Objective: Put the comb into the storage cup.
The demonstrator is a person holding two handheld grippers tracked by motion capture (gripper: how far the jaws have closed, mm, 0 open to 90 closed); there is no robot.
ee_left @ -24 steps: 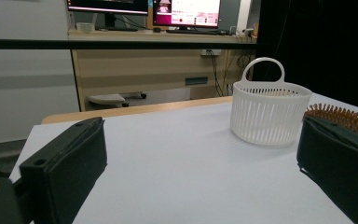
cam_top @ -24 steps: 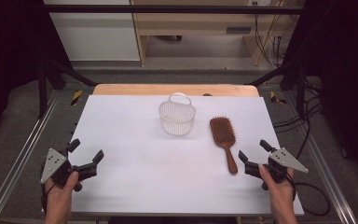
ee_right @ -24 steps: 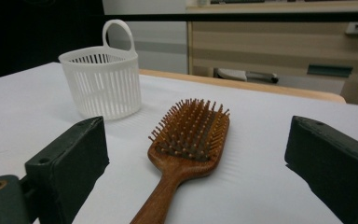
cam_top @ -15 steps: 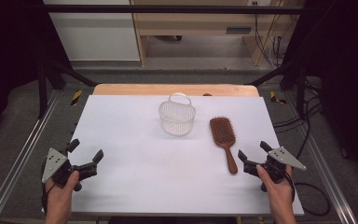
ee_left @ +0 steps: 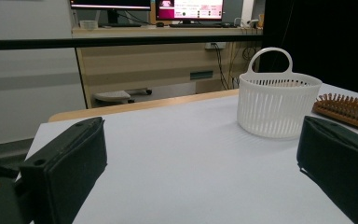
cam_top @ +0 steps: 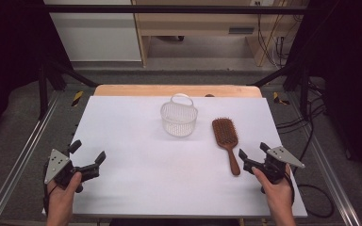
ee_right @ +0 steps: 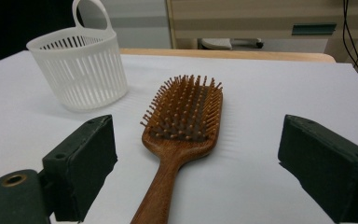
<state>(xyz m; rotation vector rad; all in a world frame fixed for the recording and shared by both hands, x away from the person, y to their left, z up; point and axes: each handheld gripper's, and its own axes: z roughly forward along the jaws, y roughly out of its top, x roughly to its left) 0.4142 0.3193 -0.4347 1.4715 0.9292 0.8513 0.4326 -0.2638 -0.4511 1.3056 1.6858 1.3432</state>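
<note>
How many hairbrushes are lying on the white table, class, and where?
1. The wooden hairbrush lies bristles up on the white table, to the right of the white basket, its handle pointing toward the open right gripper. None seems hidden.

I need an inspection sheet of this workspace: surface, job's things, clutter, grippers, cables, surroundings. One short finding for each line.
Surface: white table top, wooden strip at far edge.
Job's things: wooden hairbrush lying bristles up, handle toward the person; white slotted basket upright beside it, apart.
Clutter: nothing seen.
Grippers: left gripper open, holding nothing, near left front edge; right gripper open, by the hairbrush handle end, not gripping it.
Cables: black cable trailing from right gripper.
Surroundings: metal frame rails, wooden furniture and monitors behind.
</note>
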